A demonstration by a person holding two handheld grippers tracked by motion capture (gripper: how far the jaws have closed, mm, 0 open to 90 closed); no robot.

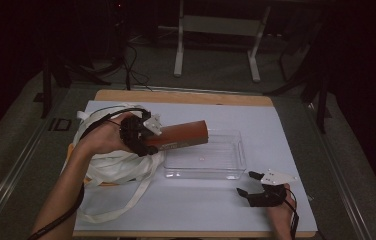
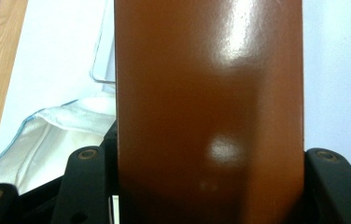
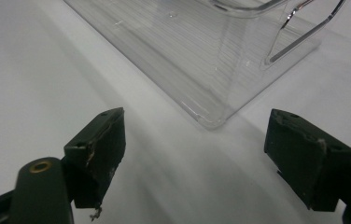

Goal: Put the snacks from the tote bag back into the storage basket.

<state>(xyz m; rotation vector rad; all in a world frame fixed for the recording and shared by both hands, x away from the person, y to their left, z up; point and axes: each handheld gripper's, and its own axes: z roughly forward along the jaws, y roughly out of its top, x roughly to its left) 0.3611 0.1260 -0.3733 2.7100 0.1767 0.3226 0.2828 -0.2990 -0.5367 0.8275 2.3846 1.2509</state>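
A glossy brown container [image 1: 186, 134] lies almost level in my left gripper [image 1: 148, 137], its free end reaching out over the left part of a clear plastic tray [image 1: 226, 172]. In the left gripper view the brown container [image 2: 208, 107] stands between the two black jaws, and my left gripper [image 2: 208, 186] is shut on it. My right gripper [image 1: 250, 184] rests on the white sheet by the tray's near right corner. Its jaws stand wide apart in the right gripper view, my right gripper [image 3: 215, 154] holding nothing, with the tray's corner [image 3: 201, 60] just ahead.
A white cloth bag with long straps [image 1: 111, 165] lies bunched under my left hand, at the tray's left; the bag [image 2: 57, 135] is seen beside the container too. A white sheet [image 1: 176, 205] covers the wooden table [image 1: 176, 96]. Table legs and cables stand beyond the far edge.
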